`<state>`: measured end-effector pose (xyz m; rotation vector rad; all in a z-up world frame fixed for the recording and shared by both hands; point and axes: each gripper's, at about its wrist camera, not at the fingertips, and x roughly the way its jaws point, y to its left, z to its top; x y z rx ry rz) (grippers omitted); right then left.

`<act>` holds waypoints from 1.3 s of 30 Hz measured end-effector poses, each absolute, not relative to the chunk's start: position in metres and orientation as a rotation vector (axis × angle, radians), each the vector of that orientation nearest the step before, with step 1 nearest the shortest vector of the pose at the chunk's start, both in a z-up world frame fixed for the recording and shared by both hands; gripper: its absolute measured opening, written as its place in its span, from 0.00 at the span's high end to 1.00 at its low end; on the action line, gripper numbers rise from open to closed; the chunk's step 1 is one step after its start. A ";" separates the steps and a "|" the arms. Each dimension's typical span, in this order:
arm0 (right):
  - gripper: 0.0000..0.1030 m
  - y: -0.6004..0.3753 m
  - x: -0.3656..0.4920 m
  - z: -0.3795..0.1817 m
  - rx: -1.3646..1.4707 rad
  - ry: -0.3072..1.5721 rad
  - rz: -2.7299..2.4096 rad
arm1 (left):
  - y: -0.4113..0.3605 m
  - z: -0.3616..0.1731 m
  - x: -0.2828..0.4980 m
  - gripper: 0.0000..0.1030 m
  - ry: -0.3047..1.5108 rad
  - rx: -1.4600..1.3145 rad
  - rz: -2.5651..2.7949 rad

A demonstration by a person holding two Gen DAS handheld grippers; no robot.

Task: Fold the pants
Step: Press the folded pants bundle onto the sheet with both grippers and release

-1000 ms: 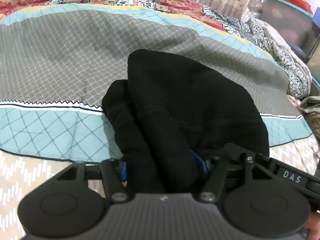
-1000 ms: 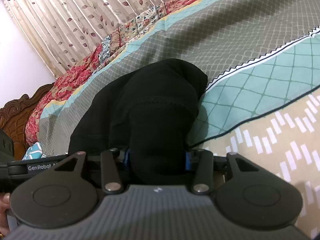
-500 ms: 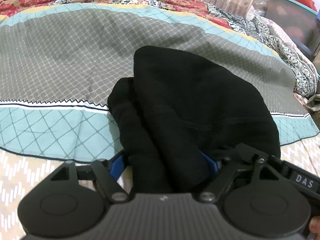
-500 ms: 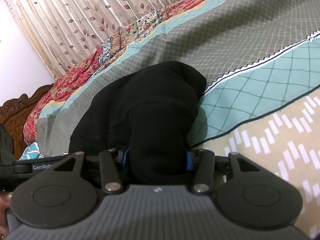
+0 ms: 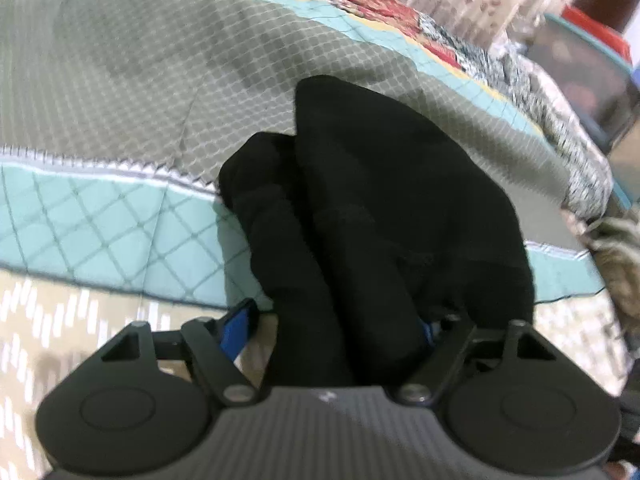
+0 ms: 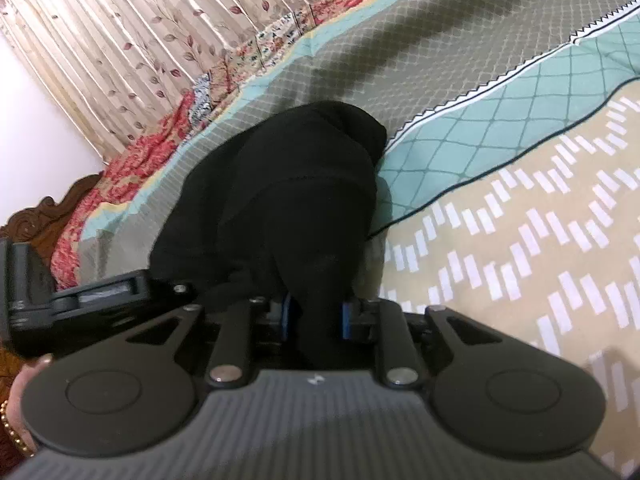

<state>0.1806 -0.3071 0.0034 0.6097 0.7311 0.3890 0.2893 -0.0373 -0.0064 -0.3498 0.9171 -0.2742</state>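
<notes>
Black pants [image 5: 384,200] lie bunched and partly folded on the patterned bedspread [image 5: 120,80]. In the left wrist view my left gripper [image 5: 332,332] has its blue-padded jaws spread wide; the cloth lies between them and a gap shows beside the left pad [image 5: 236,328]. In the right wrist view the pants [image 6: 288,192] run into my right gripper [image 6: 314,320], whose blue pads [image 6: 346,320] are closed tight on a fold of the black cloth. The left gripper's body shows at the left edge of the right wrist view [image 6: 80,300].
The bedspread [image 6: 500,140] has grey, teal and beige bands. Floral curtains [image 6: 140,40] and a carved wooden headboard [image 6: 44,220] stand behind. A rumpled quilt [image 5: 560,120] and a teal box [image 5: 588,60] sit at the right of the left wrist view.
My left gripper's jaws have opened wide, loosening its hold on the pants. My right gripper has closed tighter on the cloth and both have shifted forward slightly.
</notes>
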 end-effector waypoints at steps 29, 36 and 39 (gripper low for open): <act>0.54 -0.271 0.123 0.063 0.324 0.754 0.130 | -0.058 0.072 0.224 0.35 0.890 -0.170 -0.114; 0.41 -0.262 0.061 0.094 0.276 0.672 0.136 | -0.060 0.099 0.161 0.34 0.840 -0.100 -0.104; 0.35 -0.258 0.038 0.106 0.274 0.642 0.137 | -0.056 0.107 0.136 0.32 0.828 -0.099 -0.098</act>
